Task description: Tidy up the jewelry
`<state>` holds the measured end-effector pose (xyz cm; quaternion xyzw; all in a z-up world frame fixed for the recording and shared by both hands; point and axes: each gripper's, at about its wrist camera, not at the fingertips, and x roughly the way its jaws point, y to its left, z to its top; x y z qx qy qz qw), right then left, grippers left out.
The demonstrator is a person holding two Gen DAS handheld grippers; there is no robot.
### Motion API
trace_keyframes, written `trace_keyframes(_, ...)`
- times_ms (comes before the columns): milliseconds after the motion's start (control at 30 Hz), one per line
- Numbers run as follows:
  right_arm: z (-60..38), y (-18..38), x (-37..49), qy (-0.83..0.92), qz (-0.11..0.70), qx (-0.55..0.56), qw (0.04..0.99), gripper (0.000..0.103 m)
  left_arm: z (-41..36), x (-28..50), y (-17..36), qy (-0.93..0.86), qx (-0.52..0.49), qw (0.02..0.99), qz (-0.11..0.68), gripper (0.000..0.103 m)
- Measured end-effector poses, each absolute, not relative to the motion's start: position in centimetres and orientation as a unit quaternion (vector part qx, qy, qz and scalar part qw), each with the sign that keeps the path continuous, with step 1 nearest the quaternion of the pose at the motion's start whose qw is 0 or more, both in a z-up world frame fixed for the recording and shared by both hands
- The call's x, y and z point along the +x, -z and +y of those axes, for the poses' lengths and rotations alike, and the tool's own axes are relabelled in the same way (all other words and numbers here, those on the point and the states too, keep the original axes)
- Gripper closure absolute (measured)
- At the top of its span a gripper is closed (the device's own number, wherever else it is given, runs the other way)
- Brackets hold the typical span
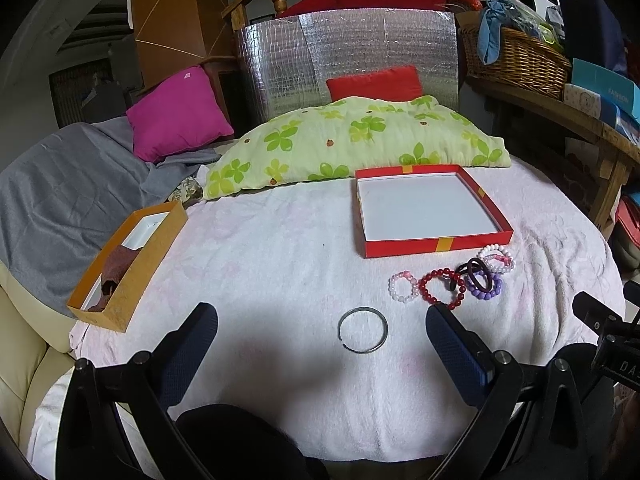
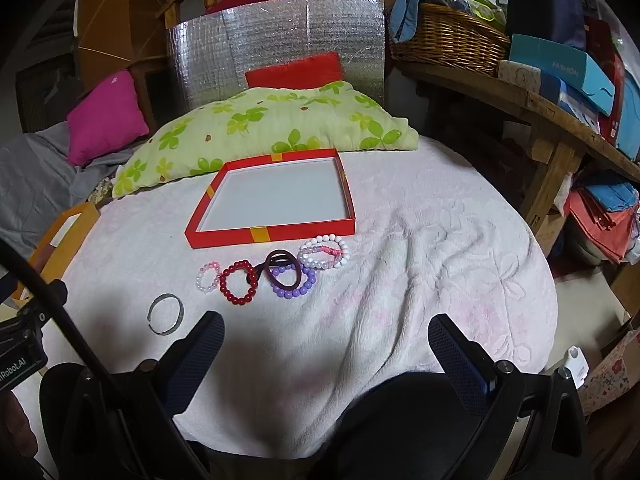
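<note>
so both grippers are hovering low over the pale pink towel (image 1: 280, 248) with nothing in them. left gripper (image 1: 320, 320) has its jaws spread wide, and the silver bangle (image 1: 363, 331) lies flat on the towel between the fingertips, touching neither. its open gap faces about 7 o'clock in the left wrist view. right gripper (image 2: 326, 330) is wide too, just bare towel between its fingers, and the bangle sits off at its 10 o'clock.

the rest of the jewelry is a row running roughly 8 to 2 o'clock just in front of the red tray (image 1: 430, 210): small pink-white bead bracelet (image 1: 403, 287), red bead bracelet (image 1: 442, 289), dark hair ties (image 1: 476, 276) lying over the purple bead bracelet (image 1: 489, 289), and white bead bracelets (image 1: 497, 258) nearest the tray's corner. the tray is shallow, white inside.

an orange box (image 1: 128, 264) sits at 9 o'clock on the towel's edge, long axis running 7 to 1, with some brownish cloth inside.
</note>
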<state>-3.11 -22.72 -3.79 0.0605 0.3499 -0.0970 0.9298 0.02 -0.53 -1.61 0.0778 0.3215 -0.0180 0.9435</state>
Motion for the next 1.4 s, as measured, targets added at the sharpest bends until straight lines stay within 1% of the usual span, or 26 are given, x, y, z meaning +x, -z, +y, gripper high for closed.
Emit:
trace_keyframes(733, -22.5, 4.7, -2.1, 0.085, 0.365, 0.064, 0.925, 0.000, -0.6, 0.7, 3.1, 0.018, 0.081, 0.938, 0.336, 0.000)
trace_keyframes(867, -22.9, 5.5, -1.3, 0.069, 0.354, 0.061, 0.931, 0.000, -0.4, 1.7, 4.4, 0.021, 0.080, 0.932, 0.352, 0.000)
trace_keyframes(1067, -24.7, 7.8, 0.9, 0.024, 0.327, 0.084, 0.941, 0.000, 1.2, 3.9, 8.4, 0.054, 0.048, 0.914, 0.398, 0.000)
trace_keyframes(1133, -25.1, 8.6, 2.0, 0.007, 0.330, 0.091, 0.939, 0.001, 1.6, 4.4, 9.6, 0.057, 0.046, 0.910, 0.408, 0.000)
trace_keyframes(1233, -25.3, 9.8, 3.9, -0.019, 0.335, 0.106, 0.936, 0.010, 2.0, 5.2, 11.1, 0.071, 0.031, 0.902, 0.424, 0.000)
trace_keyframes(1300, -25.3, 10.9, 5.4, -0.028, 0.350, 0.108, 0.930, 0.024, 2.1, 5.5, 11.6, 0.083, 0.025, 0.899, 0.429, 0.000)
trace_keyframes(1333, -25.3, 11.5, 6.2, -0.035, 0.359, 0.117, 0.926, 0.028, 2.0, 5.7, 11.9, 0.089, 0.023, 0.896, 0.434, 0.000)
trace_keyframes(1367, -25.3, 12.0, 6.7, -0.042, 0.365, 0.125, 0.922, 0.035, 1.9, 5.9, 12.1, 0.093, 0.021, 0.894, 0.438, 0.000)
trace_keyframes(1400, -25.3, 12.5, 7.3, -0.049, 0.368, 0.133, 0.919, 0.038, 1.8, 6.1, 12.4, 0.097, 0.020, 0.892, 0.440, 0.000)
